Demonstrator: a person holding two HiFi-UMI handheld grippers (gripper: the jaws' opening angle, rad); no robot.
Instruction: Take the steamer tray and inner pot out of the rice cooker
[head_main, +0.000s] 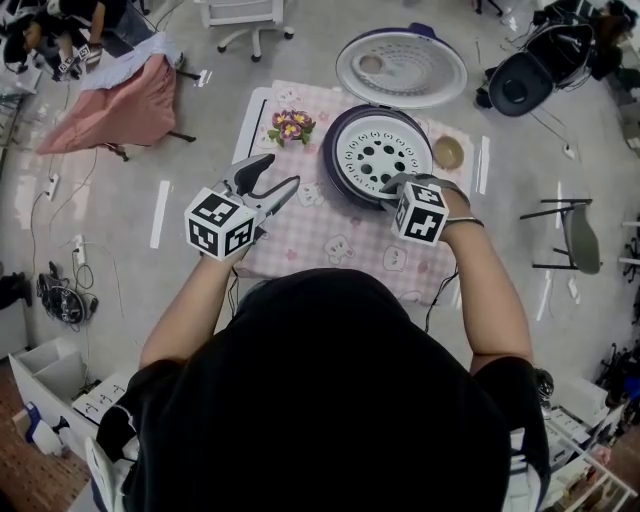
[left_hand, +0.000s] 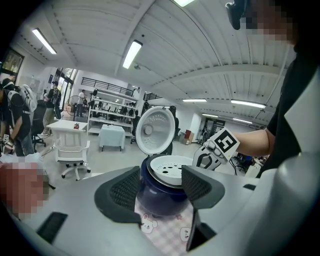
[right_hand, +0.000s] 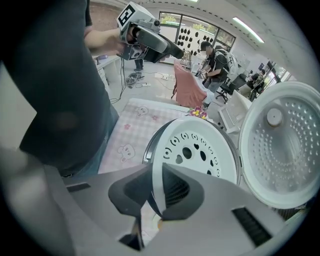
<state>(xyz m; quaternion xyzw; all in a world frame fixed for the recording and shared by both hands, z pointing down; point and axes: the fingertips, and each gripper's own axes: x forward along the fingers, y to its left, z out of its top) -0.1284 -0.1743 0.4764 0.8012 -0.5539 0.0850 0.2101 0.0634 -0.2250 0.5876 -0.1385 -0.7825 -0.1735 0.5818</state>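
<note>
The room is bright. Light comes from long white ceiling lamps (left_hand: 132, 54). Both gripper views bend round, with dark blurry corners.

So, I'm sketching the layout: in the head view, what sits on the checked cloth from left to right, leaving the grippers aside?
Flowers → steamer tray → small brown dish.

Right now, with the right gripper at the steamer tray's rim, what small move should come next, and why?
Probably lift the right gripper straight up. Its jaws are shut on the near rim of the white steamer tray, which sits in the rice cooker; the lid stands open, so nothing seems to block the way up.
</note>
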